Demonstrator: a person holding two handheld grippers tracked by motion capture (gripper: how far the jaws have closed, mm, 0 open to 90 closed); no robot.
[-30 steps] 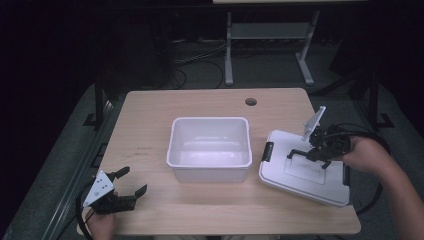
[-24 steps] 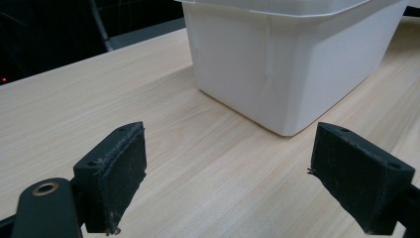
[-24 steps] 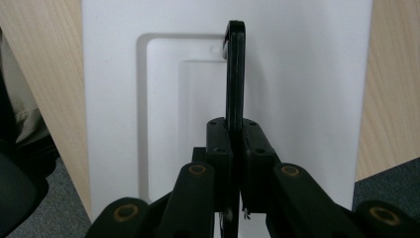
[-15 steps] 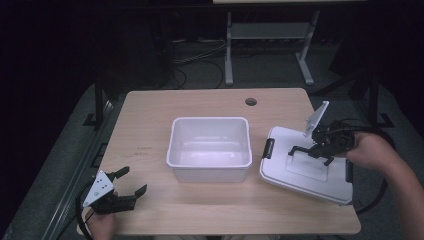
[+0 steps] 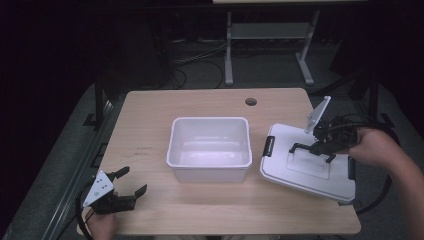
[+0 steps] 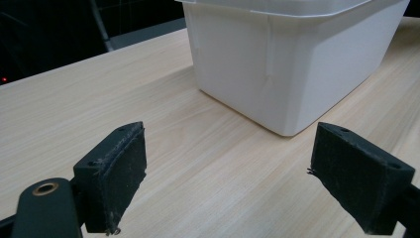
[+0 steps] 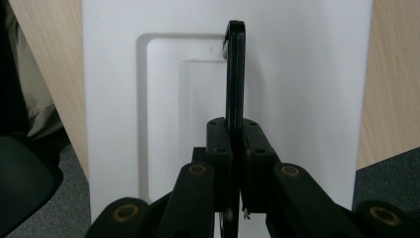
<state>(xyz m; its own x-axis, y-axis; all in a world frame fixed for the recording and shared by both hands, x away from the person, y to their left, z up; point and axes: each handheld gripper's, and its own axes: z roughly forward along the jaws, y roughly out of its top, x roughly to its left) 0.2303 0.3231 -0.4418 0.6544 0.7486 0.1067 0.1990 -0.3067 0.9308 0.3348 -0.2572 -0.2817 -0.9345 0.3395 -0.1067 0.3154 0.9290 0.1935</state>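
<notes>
The right gripper is clamping the black handle of the white lid, which is tilting at the table's right edge, beside the bin. The thin handle is sitting edge-on between the jaws, so the lid is risking swinging or slipping. The left gripper is resting open, well apart, at the near-left corner.

High view sits above the near edge, looking forward and down over the whole table. Left gripper view: low, close, facing the white bin, which overhead shares. Right gripper view looks straight down at the lid.
</notes>
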